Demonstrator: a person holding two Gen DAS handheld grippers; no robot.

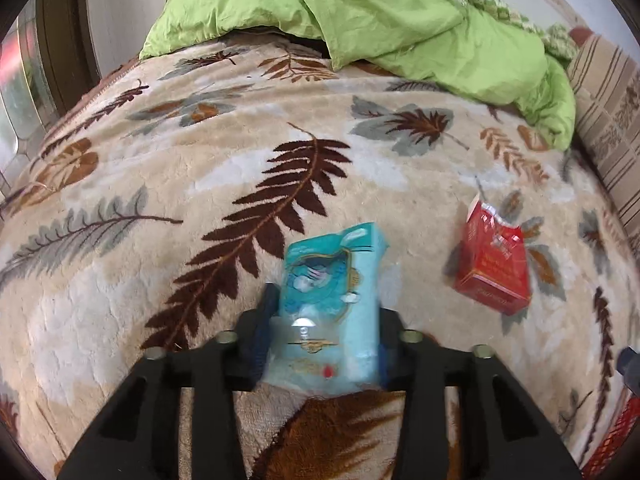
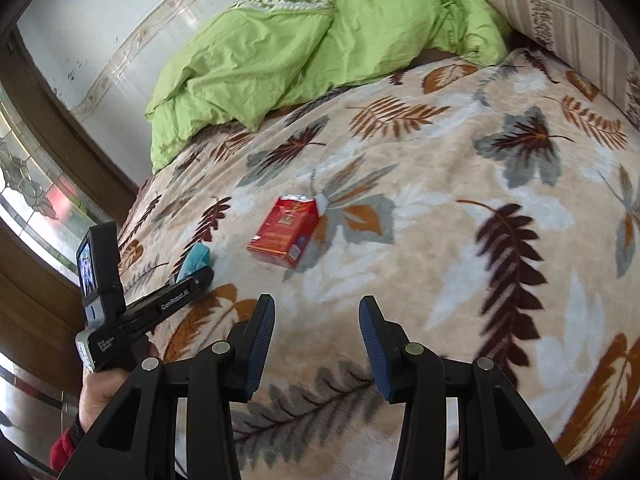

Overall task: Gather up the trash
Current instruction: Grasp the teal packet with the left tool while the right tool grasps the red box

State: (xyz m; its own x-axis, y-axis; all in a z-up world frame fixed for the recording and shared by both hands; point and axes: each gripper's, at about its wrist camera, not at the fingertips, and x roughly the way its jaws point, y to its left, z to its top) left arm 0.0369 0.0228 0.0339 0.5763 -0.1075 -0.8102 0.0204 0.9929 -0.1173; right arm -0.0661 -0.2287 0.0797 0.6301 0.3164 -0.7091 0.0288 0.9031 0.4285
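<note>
A bed fills the room here, covered by a plush beige blanket [image 1: 224, 184] printed with brown, rust and grey fern leaves. At its far end a rumpled lime-green duvet [image 1: 360, 12] lies heaped against a pale wall, and a striped beige pillow [image 2: 560, 12] leans at the corner beside it. Along the bed's left side runs dark wood trim with a stained-glass window panel [image 2: 28, 192]; the blanket's edge drops away just before it.

The middle of the blanket is broad and open, with bare room to the right of the litter.

The left gripper [image 1: 328, 320] points down at the blanket and is clamped on a teal cigarette pack [image 1: 336, 296], its blue pads pressing the pack's two sides; the pack stands up between the jaws, a bit blurred. From the right wrist view, a hand [image 2: 100, 392] at a red sleeve carries that gripper. A red cigarette pack [image 2: 286, 234] with its top torn open lies flat on the blanket, near the teal one and to its right, touching neither gripper. I cannot tell whether anything is inside either pack.

The right gripper [image 2: 318, 344] hangs above the blanket with its jaws apart and nothing between them, the red pack well ahead of its tips.
</note>
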